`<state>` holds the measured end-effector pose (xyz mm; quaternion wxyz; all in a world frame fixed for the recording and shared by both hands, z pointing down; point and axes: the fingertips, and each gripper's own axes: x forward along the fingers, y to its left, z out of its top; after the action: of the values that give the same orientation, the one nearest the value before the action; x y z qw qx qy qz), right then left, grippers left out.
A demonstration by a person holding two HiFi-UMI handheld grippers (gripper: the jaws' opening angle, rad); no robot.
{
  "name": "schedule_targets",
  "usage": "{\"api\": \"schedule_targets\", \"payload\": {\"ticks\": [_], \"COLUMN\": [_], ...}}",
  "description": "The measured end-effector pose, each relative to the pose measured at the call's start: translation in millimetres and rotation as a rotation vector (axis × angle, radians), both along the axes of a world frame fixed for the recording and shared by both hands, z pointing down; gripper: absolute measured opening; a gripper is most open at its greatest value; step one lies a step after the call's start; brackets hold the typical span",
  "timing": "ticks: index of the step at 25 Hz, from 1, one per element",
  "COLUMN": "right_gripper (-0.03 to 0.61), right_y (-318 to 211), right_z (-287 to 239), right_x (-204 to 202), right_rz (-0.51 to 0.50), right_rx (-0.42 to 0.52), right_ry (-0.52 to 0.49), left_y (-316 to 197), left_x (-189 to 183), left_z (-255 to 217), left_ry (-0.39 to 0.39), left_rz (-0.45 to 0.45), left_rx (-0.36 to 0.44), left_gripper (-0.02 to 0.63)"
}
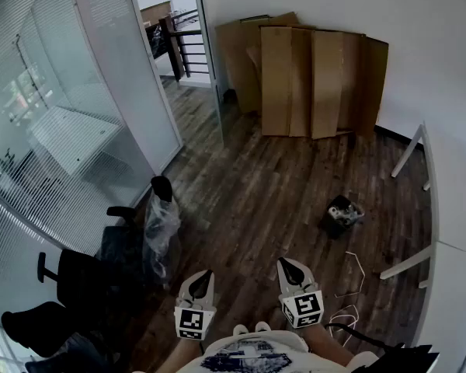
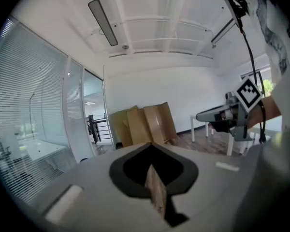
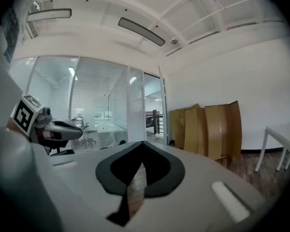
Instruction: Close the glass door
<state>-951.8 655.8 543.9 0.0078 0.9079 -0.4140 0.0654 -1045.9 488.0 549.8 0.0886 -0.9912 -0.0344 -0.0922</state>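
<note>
Two tools sit low in the head view, the left hand-held gripper (image 1: 203, 275) and the right hand-held gripper (image 1: 288, 264), each with its jaws pressed together and nothing between them. The glass door (image 1: 208, 68) is well ahead of both, across the wooden floor (image 1: 272, 185). It is a tall clear pane in a slim pale frame, standing open beside the glass wall (image 1: 78, 115) with its blinds. Just right of it, cardboard sheets (image 1: 311, 80) lean against the white wall.
</note>
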Motion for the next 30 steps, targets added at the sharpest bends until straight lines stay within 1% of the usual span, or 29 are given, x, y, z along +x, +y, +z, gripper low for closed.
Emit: {"api": "schedule_targets", "payload": {"ticks": [7, 16, 21, 25, 30], "right_gripper": [0.006, 0.008, 0.008, 0.008, 0.008], "right_y": [16.0, 44.2, 47.0, 43.4, 30.5], "right_z": [1.3, 2.2, 7.2, 11.3, 20.6], "right_x": [6.9, 25.2, 34.0, 46.0, 72.9], "right_rz": [0.005, 0.033, 0.046, 0.05, 0.06], "right_rx": [0.001, 0.041, 0.032, 0.019, -0.004], "right_ry": [0.004, -0.004, -0.02, -0.015, -0.023], "left_y": [8.7, 33.0, 27.8, 20.7, 6.6], "left_x": [4.9, 24.1, 30.1, 46.7, 80.3], "left_z": [0.3, 2.4, 11.1, 17.6, 26.2], "left_ry": [-0.005, 0.004, -0.012, -0.008, -0.009], "left_rz": [-0.017, -0.012, -0.02, -0.019, -0.002], "left_rx": [0.013, 0.008, -0.004, -0.018, -0.044], "left_gripper": [0.002, 0.002, 0.002, 0.002, 0.002]}}
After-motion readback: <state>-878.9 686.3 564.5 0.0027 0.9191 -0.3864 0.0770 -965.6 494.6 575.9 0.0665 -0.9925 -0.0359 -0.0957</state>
